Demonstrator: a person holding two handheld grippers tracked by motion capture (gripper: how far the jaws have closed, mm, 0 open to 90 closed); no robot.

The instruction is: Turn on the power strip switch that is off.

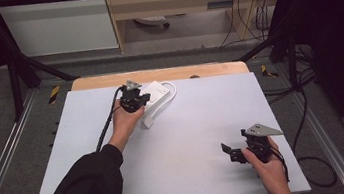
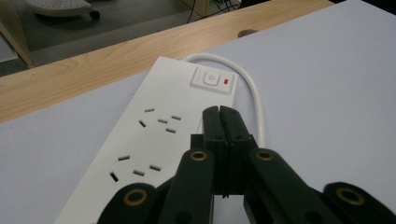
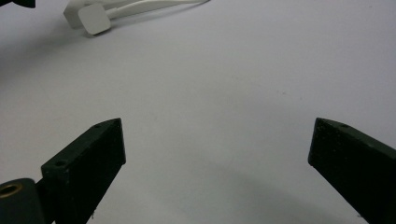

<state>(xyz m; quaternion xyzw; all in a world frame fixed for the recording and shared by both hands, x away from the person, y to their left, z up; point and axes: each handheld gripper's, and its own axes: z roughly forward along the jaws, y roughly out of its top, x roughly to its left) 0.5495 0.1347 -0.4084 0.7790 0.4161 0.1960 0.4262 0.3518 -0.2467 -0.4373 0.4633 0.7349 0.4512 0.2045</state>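
The left hand-held gripper (image 2: 219, 112), jaws pressed together on nothing, hovers over the white power strip (image 2: 154, 140) at the bench's (image 1: 191, 140) far edge, seemingly about to press its switch (image 2: 212, 79). The right hand-held gripper (image 3: 217, 154) waits, jaws apart.

Overhead forward; tool views close, perhaps overlapping.

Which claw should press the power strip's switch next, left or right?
Left. The left claw is shut and poised over the power strip, close to its switch. The right claw is open, far off on the white mat.
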